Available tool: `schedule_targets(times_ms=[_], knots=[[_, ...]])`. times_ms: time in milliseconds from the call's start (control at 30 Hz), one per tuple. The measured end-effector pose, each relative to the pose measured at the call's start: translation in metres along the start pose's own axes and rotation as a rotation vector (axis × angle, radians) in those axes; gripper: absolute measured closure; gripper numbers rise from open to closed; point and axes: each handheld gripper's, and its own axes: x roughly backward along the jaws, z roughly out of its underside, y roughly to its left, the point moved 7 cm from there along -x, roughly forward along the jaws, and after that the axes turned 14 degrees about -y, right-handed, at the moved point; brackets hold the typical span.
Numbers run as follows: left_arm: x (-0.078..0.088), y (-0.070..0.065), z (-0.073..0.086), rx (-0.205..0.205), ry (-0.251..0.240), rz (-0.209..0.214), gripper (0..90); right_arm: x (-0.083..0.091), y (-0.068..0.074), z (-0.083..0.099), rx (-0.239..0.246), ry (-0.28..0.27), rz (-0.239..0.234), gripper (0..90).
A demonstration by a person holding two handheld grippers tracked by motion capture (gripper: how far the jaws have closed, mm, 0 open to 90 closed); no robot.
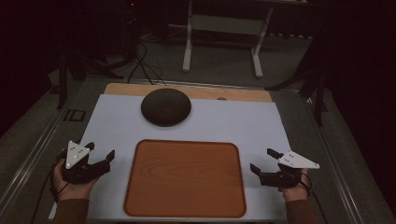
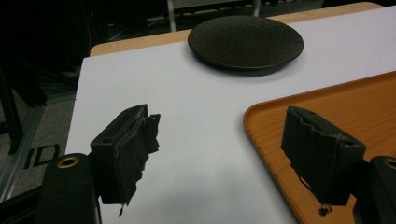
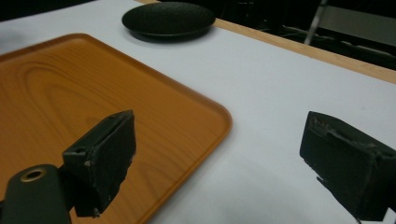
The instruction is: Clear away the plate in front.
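an orange wooden tray (image 1: 185, 179) lies near the table's front edge, empty; a dark round plate (image 1: 166, 106) sits upside down beyond it, apart; the left gripper (image 1: 100, 155) and right gripper (image 1: 264, 161) flank the tray, jaws spread wide, holding nothing.

Looks like a lab or test room: dim grey carpeted floor (image 1: 224, 65), loose black cables (image 1: 144, 65) (running off behind the table), white metal bench frame (image 1: 224, 28), white sheet-covered wooden tabletop (image 1: 233, 121).
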Motion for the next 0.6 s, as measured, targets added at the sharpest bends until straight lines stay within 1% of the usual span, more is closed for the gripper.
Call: schedule_targets(times_ms=[133, 267, 433, 500, 533, 600], knots=[[-0.0012, 0.0004, 0.0009, -0.006, 0.004, -0.005, 24.9, -0.0005, -0.0002, 0.0012, 0.007, 0.008, -0.003, 10.4], [-0.0005, 0.0012, 0.0011, -0.003, 0.002, -0.01, 24.9, -0.0018, -0.0015, 0.0019, 0.011, 0.016, 0.009, 10.4], [-0.0013, 0.0009, 0.0008, 0.011, 0.0, -0.005, 24.9, -0.0028, -0.0017, 0.0025, 0.02, 0.021, 0.014, 10.4], [-0.0015, 0.0003, 0.0001, 0.024, -0.005, -0.001, 25.0, -0.003, -0.0023, 0.0029, 0.023, 0.023, 0.016, 10.4], [-0.0015, 0.0003, 0.0001, 0.024, -0.005, -0.001, 25.0, -0.003, -0.0023, 0.0029, 0.023, 0.023, 0.016, 10.4], [-0.001, 0.0001, -0.0009, 0.041, -0.01, 0.003, 25.0, -0.003, -0.0025, 0.0029, 0.022, 0.022, 0.016, 10.4]])
